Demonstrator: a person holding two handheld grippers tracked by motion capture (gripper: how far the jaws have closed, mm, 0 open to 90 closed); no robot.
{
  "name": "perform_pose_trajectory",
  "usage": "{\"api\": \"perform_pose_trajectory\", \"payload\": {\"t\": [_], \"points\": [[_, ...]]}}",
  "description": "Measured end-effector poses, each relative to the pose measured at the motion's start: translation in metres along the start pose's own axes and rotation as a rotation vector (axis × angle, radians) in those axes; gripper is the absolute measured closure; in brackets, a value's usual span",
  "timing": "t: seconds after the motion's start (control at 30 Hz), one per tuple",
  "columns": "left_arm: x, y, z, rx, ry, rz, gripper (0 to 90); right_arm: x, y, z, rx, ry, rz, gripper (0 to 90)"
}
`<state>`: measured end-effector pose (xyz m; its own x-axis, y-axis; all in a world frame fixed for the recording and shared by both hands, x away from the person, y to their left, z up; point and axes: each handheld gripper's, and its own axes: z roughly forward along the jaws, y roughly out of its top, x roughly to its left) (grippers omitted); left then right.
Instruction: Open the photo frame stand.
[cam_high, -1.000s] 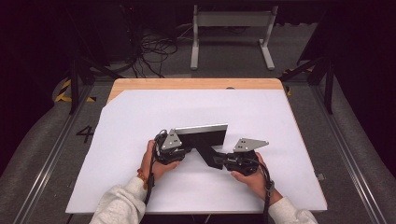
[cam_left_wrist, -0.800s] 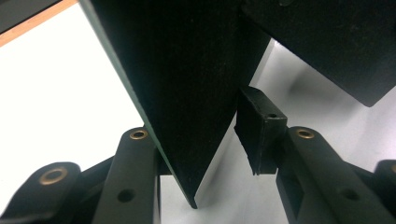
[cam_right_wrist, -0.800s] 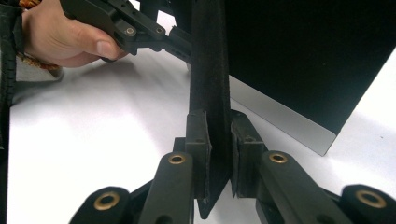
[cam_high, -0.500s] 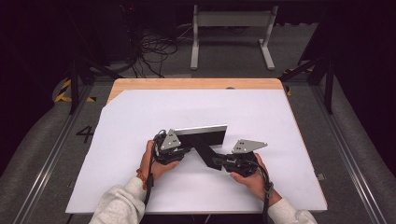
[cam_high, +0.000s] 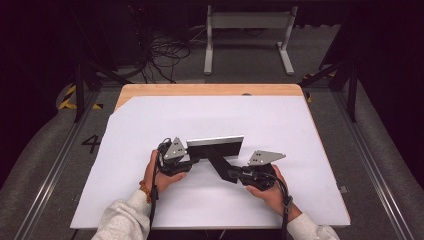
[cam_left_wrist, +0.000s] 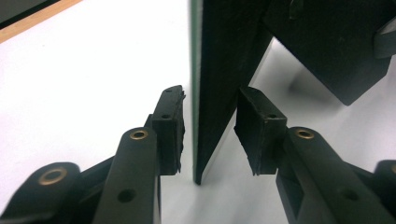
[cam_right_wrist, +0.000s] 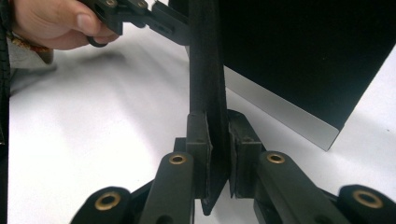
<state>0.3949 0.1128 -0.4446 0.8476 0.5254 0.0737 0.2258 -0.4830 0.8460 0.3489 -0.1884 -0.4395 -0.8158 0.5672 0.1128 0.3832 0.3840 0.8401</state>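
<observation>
White sheet (cam_high: 300, 150) covering a wooden table (cam_high: 210, 90), the wood bare along the far edge; largest item, carrying all else.

Dark flat panel (cam_high: 215, 148), standing upright on its edge near the middle of the sheet, towards the person's side; pale silvery top edge in the high view, a black stand piece (cam_high: 220, 167) angling off its near side towards the right hand.

Left gripper (cam_left_wrist: 210, 135), grey three-cornered plate on top, held in the left hand (cam_high: 162, 175) at the panel's left end. Its jaws straddle the panel's edge; in the left gripper view a clear gap shows on each side of the board, pads (cam_left_wrist: 170, 126) not pressing: released.

Right gripper (cam_right_wrist: 217, 154), likewise plated, in the right hand (cam_high: 267, 192), just right of and nearer than the panel. Its pads (cam_right_wrist: 198, 154) press on both faces of the thin black stand piece: clenched on it.

Cables trail from both grippers along the forearms.
</observation>
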Motion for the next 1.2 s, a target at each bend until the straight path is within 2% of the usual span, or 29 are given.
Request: {"api": "perform_pose_trajectory", "payload": {"t": [0.37, 0.47, 0.8, 1.2], "points": [[0.0002, 0.0026, -0.0093, -0.007, 0.003, 0.020, 63.0, 0.0016, -0.0015, 0.0000, 0.010, 0.002, -0.005, 82.0], [-0.0003, 0.0029, -0.0093, -0.005, 0.006, 0.022, 63.4, 0.0022, -0.0017, 0.0002, 0.014, 0.001, -0.012, 82.2], [-0.0017, 0.0025, -0.0078, -0.004, 0.003, 0.018, 66.9, 0.0039, -0.0036, -0.0002, 0.012, 0.035, 0.013, 84.5], [-0.0037, 0.0025, -0.0070, 0.002, -0.007, 0.030, 69.2, 0.0085, -0.0063, -0.0011, 0.023, 0.030, 0.008, 85.4]]}}
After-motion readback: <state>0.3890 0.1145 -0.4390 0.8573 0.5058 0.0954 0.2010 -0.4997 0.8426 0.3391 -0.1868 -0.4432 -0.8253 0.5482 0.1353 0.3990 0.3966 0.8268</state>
